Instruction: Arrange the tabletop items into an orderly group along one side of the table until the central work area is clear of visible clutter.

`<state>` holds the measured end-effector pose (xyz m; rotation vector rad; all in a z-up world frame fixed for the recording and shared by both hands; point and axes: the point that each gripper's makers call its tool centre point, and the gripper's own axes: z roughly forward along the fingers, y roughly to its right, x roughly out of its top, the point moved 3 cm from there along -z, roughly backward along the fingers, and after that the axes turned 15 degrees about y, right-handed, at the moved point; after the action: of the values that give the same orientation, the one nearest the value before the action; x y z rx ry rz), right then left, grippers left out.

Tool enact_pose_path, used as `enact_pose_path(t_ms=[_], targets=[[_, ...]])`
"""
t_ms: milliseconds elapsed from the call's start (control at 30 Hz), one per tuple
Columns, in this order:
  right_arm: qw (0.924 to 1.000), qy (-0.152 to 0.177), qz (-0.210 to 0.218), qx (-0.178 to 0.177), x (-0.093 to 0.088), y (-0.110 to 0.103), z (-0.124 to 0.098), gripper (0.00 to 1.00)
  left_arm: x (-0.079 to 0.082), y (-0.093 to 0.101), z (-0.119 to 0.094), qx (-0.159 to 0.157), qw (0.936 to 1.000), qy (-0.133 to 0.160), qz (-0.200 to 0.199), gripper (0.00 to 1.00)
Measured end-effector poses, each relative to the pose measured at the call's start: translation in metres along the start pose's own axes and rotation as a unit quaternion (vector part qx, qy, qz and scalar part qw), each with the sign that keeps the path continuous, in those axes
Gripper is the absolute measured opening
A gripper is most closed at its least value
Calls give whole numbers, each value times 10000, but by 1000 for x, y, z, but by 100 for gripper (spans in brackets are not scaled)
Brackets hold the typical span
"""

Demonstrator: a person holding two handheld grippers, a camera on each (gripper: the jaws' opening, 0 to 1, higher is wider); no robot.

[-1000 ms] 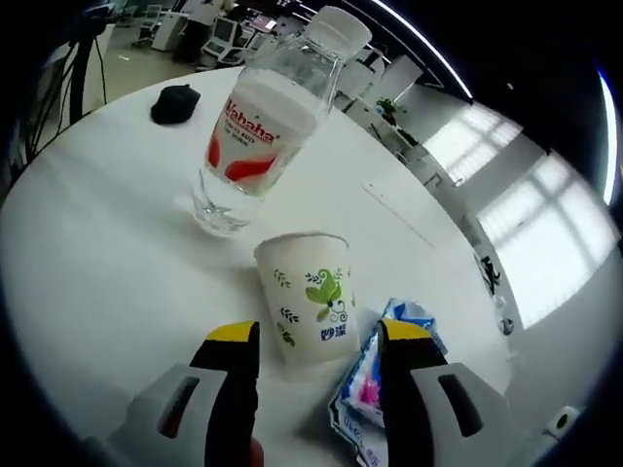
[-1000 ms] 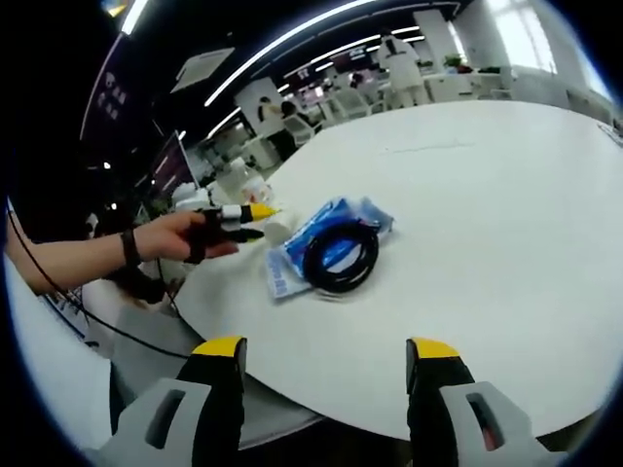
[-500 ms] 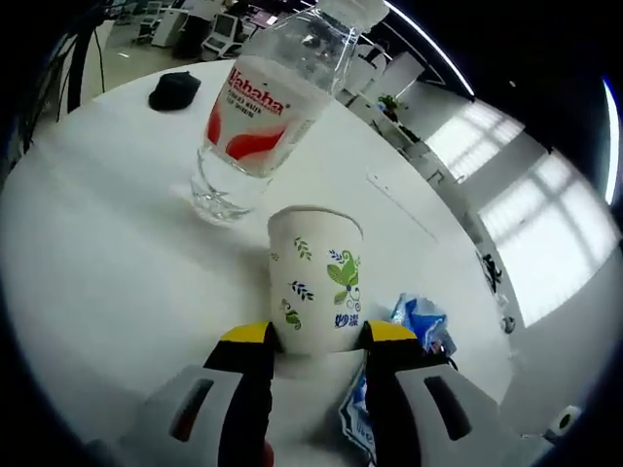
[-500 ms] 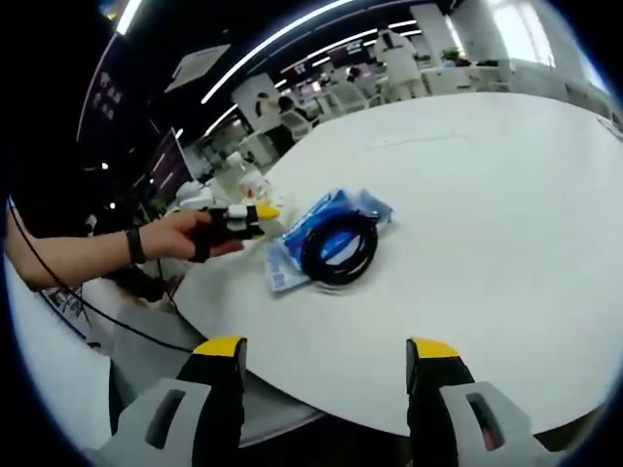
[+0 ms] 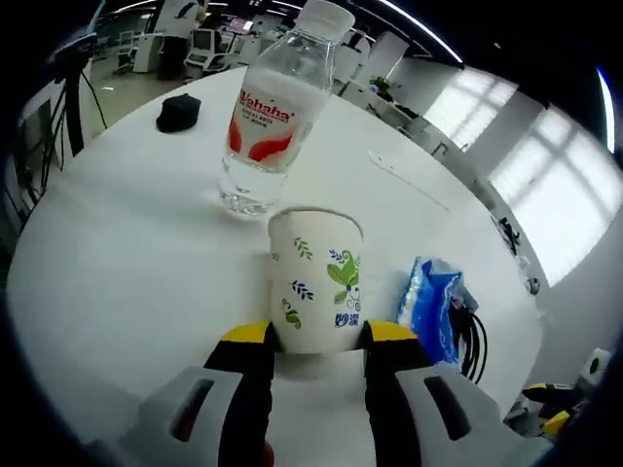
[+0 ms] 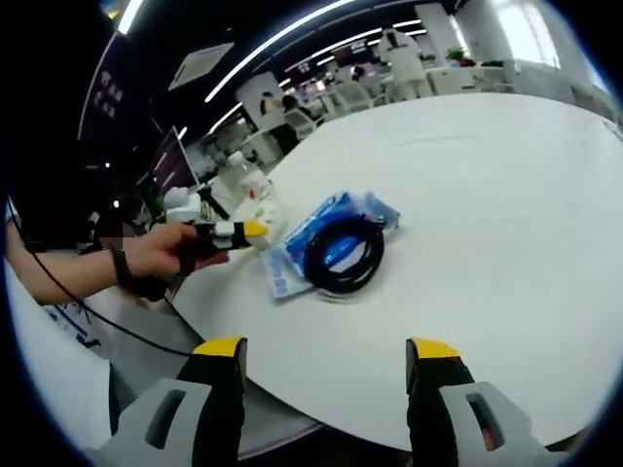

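1. Nearest thing in the left gripper view: the left gripper (image 5: pixel 316 336) has its two yellow-tipped jaws pressed against either side of the paper cup (image 5: pixel 314 277), low down near the base. The cup stands upright, long axis straight up, dead centre between the jaws. So this hand has the cup already.
2. Just right of the cup lies a blue packet (image 5: pixel 435 308) with a black cable (image 5: pixel 473 338) on its right edge. They're near the table (image 5: pixel 117 253) rim on that side.
3. Right behind the cup stands a clear water bottle (image 5: pixel 274 115) with a red label, close but I can't tell if they touch.
4. Far left at the back is a small black thing (image 5: pixel 178 110), too small to name.
5. Right gripper (image 6: pixel 326 358) hangs off the table edge with jaws wide apart and nothing between them. The cable coil (image 6: pixel 343 255) on the packet (image 6: pixel 311 243) sits straight ahead and well away.
6. My guess: the cup gets set down by the packet next, since the left hand is nearer.
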<state>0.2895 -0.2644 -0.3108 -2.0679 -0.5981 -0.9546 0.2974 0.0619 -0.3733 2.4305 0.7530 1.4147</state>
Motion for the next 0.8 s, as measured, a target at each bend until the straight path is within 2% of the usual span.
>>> enact_pose_path(t_ms=[100, 267, 400, 500, 667, 800], targets=[[10000, -5, -9, 46, 0, -2, 3, 67, -3, -7, -3, 46, 9999, -25, 88, 35], [9999, -43, -44, 102, -1, -8, 9, 67, -15, -12, -18, 107, 9977, -138, 648, 35], [9999, -12, -52, 163, 2, -12, 12, 67, -23, -15, -26, 125, 9978, -141, 643, 35], [9997, -20, -88, 209, 3, -14, 15, 67, -30, -10, -37, 121, 9980, -176, 594, 35], [9996, -15, -113, 252, 2, -18, 15, 67, -53, -10, -54, 195, 9959, -472, 743, 35], [9996, -12, -109, 261, -1, -22, 13, 67, -61, -10, -60, 156, 9954, -424, 848, 34]])
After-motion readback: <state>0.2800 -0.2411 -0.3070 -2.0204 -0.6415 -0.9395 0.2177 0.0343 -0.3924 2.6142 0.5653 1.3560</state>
